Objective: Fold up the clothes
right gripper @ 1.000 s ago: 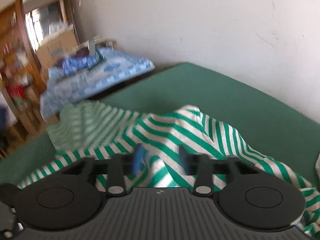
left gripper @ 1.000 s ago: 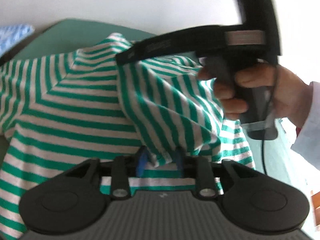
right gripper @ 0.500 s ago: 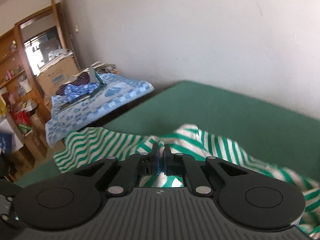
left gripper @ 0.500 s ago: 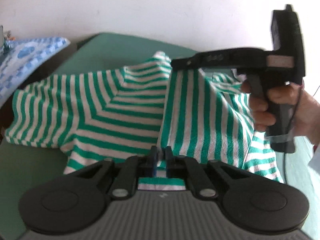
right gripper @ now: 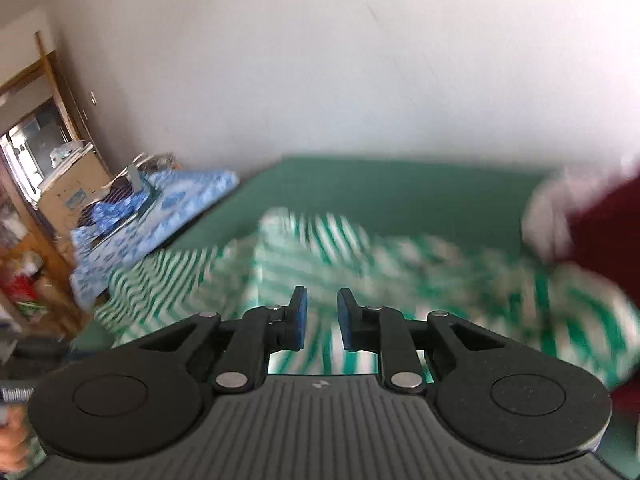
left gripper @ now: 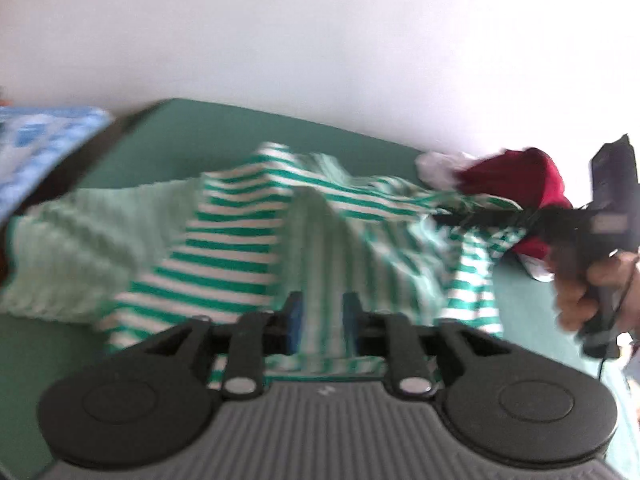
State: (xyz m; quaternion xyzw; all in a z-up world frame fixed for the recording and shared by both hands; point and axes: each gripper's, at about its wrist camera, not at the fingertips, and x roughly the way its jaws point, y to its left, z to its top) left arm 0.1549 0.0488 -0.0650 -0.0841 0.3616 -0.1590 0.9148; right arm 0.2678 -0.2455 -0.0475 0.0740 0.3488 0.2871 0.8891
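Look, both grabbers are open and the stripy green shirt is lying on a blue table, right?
Not quite. Both the left gripper and the right gripper are open, and the stripy green shirt does lie there, but the table is green, not blue. The right wrist view shows it best. The blue thing is a patterned cloth off to the side.

Background stuff: plain white wall (right gripper: 360,60) behind the green surface (right gripper: 380,184), a blue patterned cloth (right gripper: 160,208) heaped off to the left, a cardboard box (right gripper: 72,188) and a wooden shelf unit (right gripper: 48,80) behind it.
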